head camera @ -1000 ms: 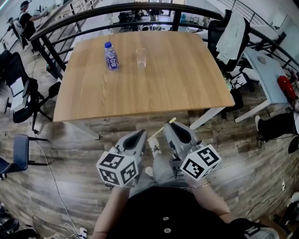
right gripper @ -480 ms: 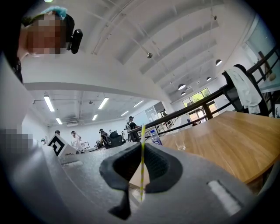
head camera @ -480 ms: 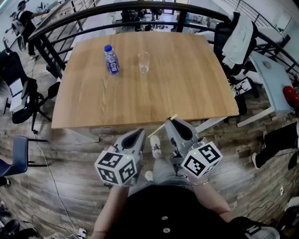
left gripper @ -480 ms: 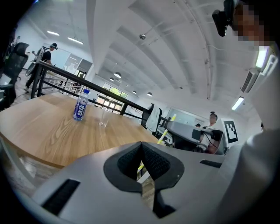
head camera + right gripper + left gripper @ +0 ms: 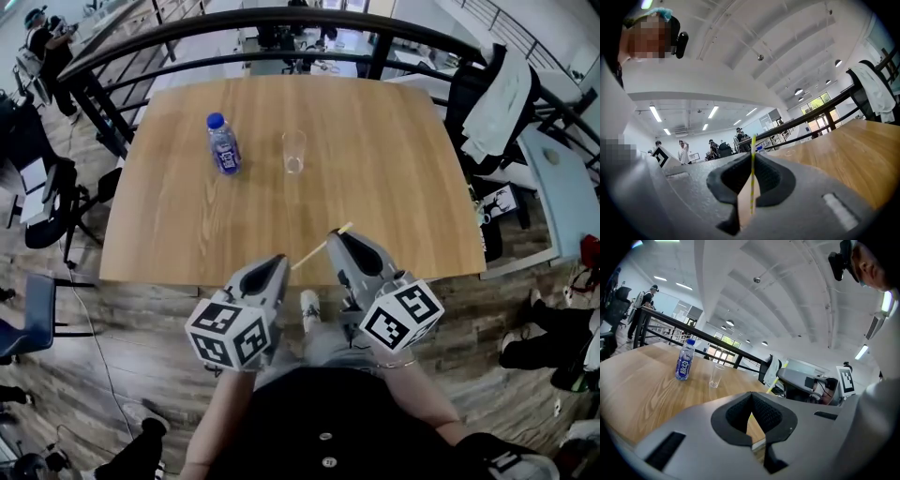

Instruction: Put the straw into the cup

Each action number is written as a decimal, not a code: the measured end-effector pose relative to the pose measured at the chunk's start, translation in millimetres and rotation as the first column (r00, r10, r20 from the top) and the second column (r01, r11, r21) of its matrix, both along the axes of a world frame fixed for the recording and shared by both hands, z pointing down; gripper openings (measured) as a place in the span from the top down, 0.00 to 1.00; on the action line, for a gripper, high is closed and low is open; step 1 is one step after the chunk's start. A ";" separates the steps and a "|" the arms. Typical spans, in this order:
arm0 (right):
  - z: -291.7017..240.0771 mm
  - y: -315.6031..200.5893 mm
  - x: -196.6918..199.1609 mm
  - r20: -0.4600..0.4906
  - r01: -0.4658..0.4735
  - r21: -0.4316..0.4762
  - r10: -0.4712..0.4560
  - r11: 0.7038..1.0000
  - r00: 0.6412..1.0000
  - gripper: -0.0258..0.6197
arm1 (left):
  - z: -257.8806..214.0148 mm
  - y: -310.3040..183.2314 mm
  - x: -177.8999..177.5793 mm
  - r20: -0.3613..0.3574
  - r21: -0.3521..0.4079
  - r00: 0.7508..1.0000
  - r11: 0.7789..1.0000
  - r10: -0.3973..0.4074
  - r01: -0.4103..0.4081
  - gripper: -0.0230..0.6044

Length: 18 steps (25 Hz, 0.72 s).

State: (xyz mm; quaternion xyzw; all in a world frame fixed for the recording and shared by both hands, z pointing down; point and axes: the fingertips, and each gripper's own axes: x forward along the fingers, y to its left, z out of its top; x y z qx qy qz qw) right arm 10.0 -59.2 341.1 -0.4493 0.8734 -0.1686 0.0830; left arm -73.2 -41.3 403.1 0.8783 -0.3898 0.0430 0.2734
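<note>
A clear empty cup [image 5: 294, 152] stands upright at the far middle of the wooden table [image 5: 394, 187]; the left gripper view shows the cup [image 5: 716, 376] too. My right gripper [image 5: 335, 234] is shut on a thin yellow-white straw [image 5: 319, 247], which sticks out crosswise over the table's near edge. In the right gripper view the straw [image 5: 752, 183] stands upright between the closed jaws [image 5: 752, 157]. My left gripper [image 5: 278, 260] is beside it at the near edge, shut with nothing in it [image 5: 751, 394]. Both grippers are well short of the cup.
A water bottle [image 5: 223, 145] with a blue cap stands left of the cup. A black railing [image 5: 281, 19] runs behind the table. Office chairs [image 5: 42, 187] stand at the left, and a chair draped in white cloth [image 5: 502, 94] at the right.
Both grippers have moved forward from over the floor to the table's near edge, the straw still in the right one. The table and cup sit closer in the view.
</note>
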 end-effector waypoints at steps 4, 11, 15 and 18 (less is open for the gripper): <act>-4.9 -41.7 9.2 0.004 0.022 0.002 -0.022 1.000 1.000 0.94 | -4.3 -44.1 8.7 -0.001 -0.002 1.000 1.000 -0.024 0.024 0.94; -7.5 -110.7 17.2 0.005 0.064 0.020 -0.064 0.998 0.998 0.94 | -6.9 -111.4 19.9 -0.005 0.016 0.998 0.998 -0.057 0.057 0.94; -5.2 -143.6 23.1 0.016 0.092 0.026 -0.092 0.995 0.996 0.94 | -2.3 -142.5 26.7 -0.003 0.013 0.996 0.996 -0.087 0.087 0.94; -0.8 -163.0 27.8 0.019 0.112 0.017 -0.112 0.994 0.993 0.94 | 0.1 -162.8 31.4 0.000 0.006 0.994 0.994 -0.106 0.106 0.94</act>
